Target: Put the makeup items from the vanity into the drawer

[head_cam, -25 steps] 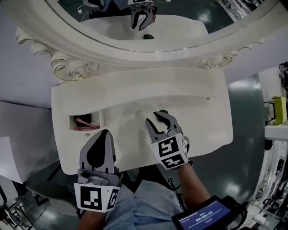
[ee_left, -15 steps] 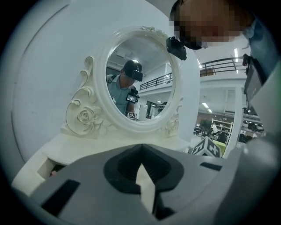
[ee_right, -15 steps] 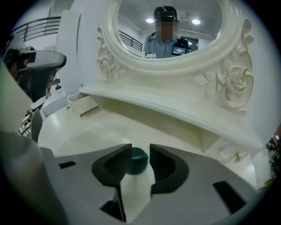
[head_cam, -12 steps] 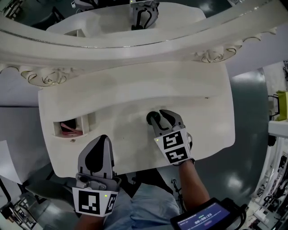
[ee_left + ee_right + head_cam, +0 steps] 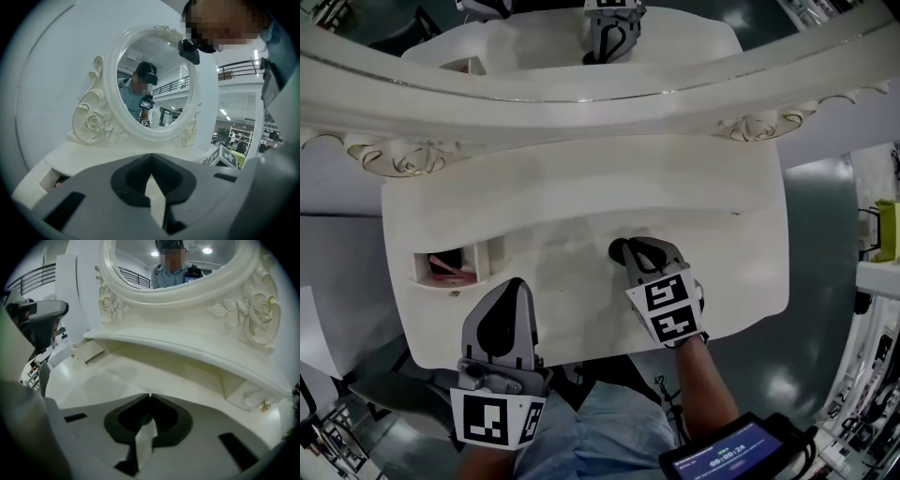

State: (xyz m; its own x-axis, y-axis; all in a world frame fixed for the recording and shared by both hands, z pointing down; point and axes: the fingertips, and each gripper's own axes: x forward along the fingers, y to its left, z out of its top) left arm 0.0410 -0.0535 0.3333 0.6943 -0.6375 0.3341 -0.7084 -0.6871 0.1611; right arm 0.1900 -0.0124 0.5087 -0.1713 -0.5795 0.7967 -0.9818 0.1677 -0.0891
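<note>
The white vanity top [image 5: 712, 187] shows no loose makeup item. Its small drawer [image 5: 455, 265] at the left stands open with something pink [image 5: 442, 264] inside. My right gripper [image 5: 621, 249] rests low over the middle of the top, shut, with its tips meeting [image 5: 149, 394]. I cannot tell whether anything sits in the dark hollow behind the tips. My left gripper [image 5: 514, 283] hovers at the front edge just right of the drawer. It is shut [image 5: 151, 155] and holds nothing. The drawer's opening also shows in the left gripper view [image 5: 47, 180] and the right gripper view [image 5: 89, 350].
An oval mirror [image 5: 534, 37] in a carved white frame [image 5: 581, 94] rises behind the top and reflects both grippers. A raised shelf [image 5: 187, 355] runs under it. Grey floor surrounds the vanity, with a yellow-green object [image 5: 883, 230] at the far right.
My right gripper's jaws, open a second ago around a small dark item with a green tip, have closed, and that item no longer shows on the top. The left gripper has stayed put.
</note>
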